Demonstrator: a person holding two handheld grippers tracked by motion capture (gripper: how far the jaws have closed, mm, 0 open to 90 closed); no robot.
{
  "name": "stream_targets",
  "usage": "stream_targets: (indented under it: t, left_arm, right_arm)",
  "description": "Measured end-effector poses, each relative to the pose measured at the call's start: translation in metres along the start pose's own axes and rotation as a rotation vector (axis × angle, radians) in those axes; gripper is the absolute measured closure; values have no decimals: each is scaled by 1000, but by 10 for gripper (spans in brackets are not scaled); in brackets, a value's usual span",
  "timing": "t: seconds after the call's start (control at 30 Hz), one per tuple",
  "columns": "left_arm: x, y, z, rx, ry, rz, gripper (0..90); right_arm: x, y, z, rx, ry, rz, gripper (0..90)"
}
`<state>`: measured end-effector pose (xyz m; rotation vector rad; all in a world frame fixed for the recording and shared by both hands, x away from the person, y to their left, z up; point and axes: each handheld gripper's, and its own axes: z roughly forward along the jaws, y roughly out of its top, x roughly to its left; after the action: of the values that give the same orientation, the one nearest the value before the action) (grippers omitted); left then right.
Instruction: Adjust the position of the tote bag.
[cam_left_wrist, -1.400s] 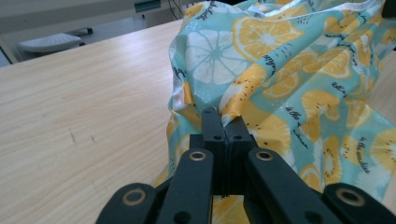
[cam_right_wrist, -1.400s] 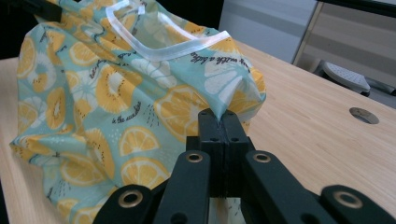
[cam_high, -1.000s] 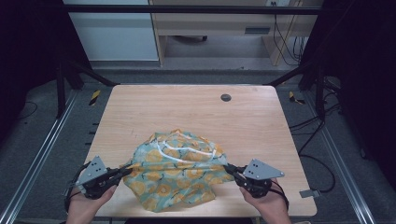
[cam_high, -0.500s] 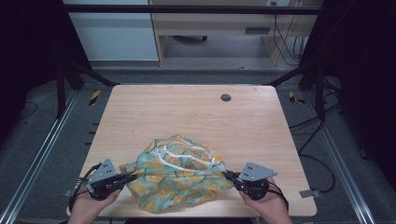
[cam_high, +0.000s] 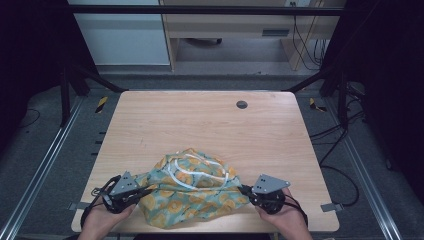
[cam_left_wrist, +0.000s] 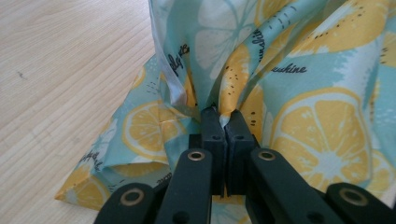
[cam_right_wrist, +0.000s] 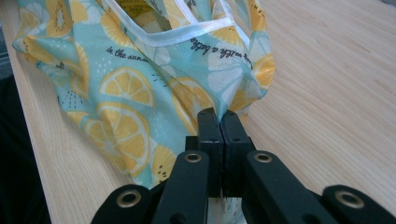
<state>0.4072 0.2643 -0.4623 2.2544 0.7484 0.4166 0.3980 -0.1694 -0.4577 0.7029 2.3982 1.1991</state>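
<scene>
- Lemon-print cloth (cam_high: 187, 187) lies bunched at the near edge of the wooden table (cam_high: 200, 125), long axis running left-right btw the two grippers; white trim loops sit on top, toward the far side
- Left gripper (cam_high: 146, 190) holds the cloth's left end, jaws pressed together w/ fabric pinched at the tips (cam_left_wrist: 223, 116)
- Right gripper (cam_high: 241, 189) holds the right end, jaws likewise clamped tight on a fold (cam_right_wrist: 219, 116)
- Around: small dark round disc (cam_high: 242, 104) near the far edge, well apart from the cloth; nothing stands btw grippers and cloth
- High view gives the whole bundle, both hands at the near edge, metal rails and cables on the floor beside the table
- Left gripper view adds close detail: lemon slices, black script on teal, fabric rising steeply from the pinch
- Right gripper view shows the white-edged opening (cam_right_wrist: 187, 35) of the cloth and the table's near edge on its left
</scene>
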Motion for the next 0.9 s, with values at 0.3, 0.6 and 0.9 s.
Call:
stream_targets:
  t: [0.3, 0.6, 0.9]
  left_arm:
    - [3, 4, 13, 30, 49, 15, 886]
    - [9, 12, 23, 32, 108, 26, 883]
    - [17, 19, 28, 20, 165, 55, 881]
  right_arm:
    - [-2, 0, 13, 44, -15, 13, 894]
    - [-6, 0, 22, 81, -19, 33, 888]
    - [-8, 1, 17, 41, -50, 53, 714]
